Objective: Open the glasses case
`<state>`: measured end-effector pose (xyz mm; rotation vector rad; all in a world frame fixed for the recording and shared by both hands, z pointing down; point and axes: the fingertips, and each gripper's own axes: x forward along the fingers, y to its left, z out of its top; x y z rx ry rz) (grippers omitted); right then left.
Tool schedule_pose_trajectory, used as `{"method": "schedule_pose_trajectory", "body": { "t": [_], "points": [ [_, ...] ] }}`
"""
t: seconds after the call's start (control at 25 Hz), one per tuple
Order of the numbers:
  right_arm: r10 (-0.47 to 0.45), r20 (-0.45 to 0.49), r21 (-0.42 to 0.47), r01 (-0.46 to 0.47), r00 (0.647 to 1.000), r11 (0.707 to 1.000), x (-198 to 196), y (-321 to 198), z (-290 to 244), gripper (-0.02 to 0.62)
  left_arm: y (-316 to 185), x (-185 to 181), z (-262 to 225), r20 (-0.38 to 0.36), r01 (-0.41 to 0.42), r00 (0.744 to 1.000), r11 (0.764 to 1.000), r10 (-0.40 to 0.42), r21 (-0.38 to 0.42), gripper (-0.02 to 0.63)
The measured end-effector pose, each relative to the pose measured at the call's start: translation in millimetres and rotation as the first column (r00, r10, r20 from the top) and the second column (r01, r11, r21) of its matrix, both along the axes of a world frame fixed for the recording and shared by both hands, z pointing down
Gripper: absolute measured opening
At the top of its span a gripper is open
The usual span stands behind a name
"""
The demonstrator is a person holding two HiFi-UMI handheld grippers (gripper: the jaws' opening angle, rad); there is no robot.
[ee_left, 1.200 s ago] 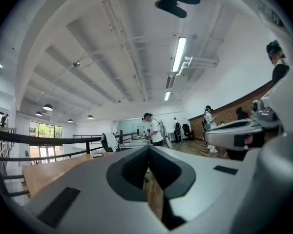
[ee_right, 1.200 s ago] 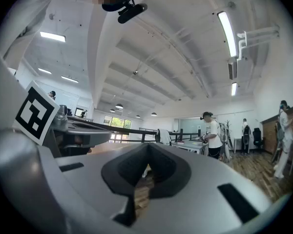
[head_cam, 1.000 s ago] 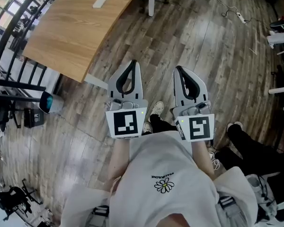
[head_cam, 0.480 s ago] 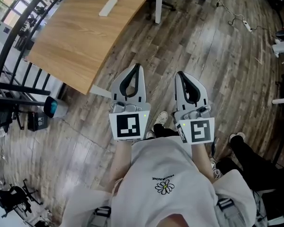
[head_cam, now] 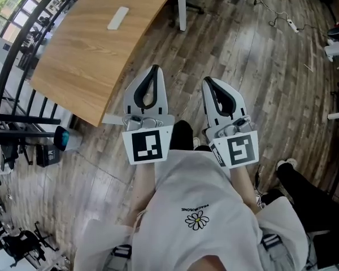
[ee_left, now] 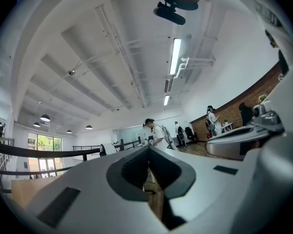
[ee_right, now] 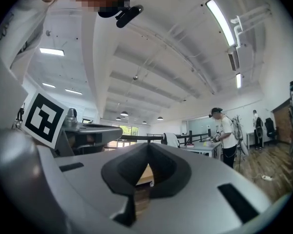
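Note:
A white oblong object (head_cam: 118, 17), possibly the glasses case, lies flat on the wooden table (head_cam: 96, 44) at the upper left of the head view. Both grippers hang over the wooden floor, short of the table, pointing away from the person. My left gripper (head_cam: 153, 69) is shut and empty, its tip close to the table's curved near edge. My right gripper (head_cam: 207, 82) is beside it, also shut and empty. The left gripper view shows the left gripper (ee_left: 148, 147) with jaws closed against the ceiling and room; the right gripper view shows the right gripper (ee_right: 147, 144) likewise.
A black railing (head_cam: 11, 49) runs along the table's far left side. A white table leg (head_cam: 182, 7) stands ahead. A power strip (head_cam: 288, 22) lies on the floor at upper right. A seated person's leg (head_cam: 305, 191) is at right. People stand far off (ee_right: 223, 130).
The table and the white object have come nearer in the head view as the person walked toward them. Both grippers travelled along, still shut and empty.

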<state>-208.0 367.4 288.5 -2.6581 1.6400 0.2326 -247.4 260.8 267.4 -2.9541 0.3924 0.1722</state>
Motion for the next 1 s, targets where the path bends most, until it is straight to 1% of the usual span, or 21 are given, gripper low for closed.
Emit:
{"method": "schedule_pose_trajectory", "body": {
  "t": [0.36,0.44,0.56,0.68,0.8,1.0],
  "points": [
    [-0.004,-0.016,-0.033,0.003,1.000,0.999,41,-15,20,0.006,-12,56,6,-0.010,-0.028,1.000,0.997,0.029,0.068,0.017],
    [-0.004,-0.015,-0.042,0.004,1.000,0.999,52,-19,26,0.006,-16,72,11,-0.017,-0.034,0.999,0.997,0.036,0.066,0.017],
    [-0.006,0.010,-0.027,0.006,1.000,1.000,73,-31,28,0.006,-28,101,14,-0.033,-0.048,0.998,0.997,0.050,0.057,0.017],
    [0.000,0.009,-0.033,0.001,1.000,0.999,102,-47,29,0.006,-42,133,12,-0.045,-0.058,0.997,0.996,0.061,0.066,0.017],
    [-0.009,0.009,-0.030,0.009,1.000,1.000,136,-70,28,0.006,-62,163,11,-0.053,-0.049,0.997,0.997,0.053,0.061,0.017],
    [-0.045,0.019,-0.052,0.045,0.999,0.998,198,-134,26,0.006,-121,224,8,-0.036,-0.017,0.999,0.997,0.020,0.071,0.017]
  ]
}}
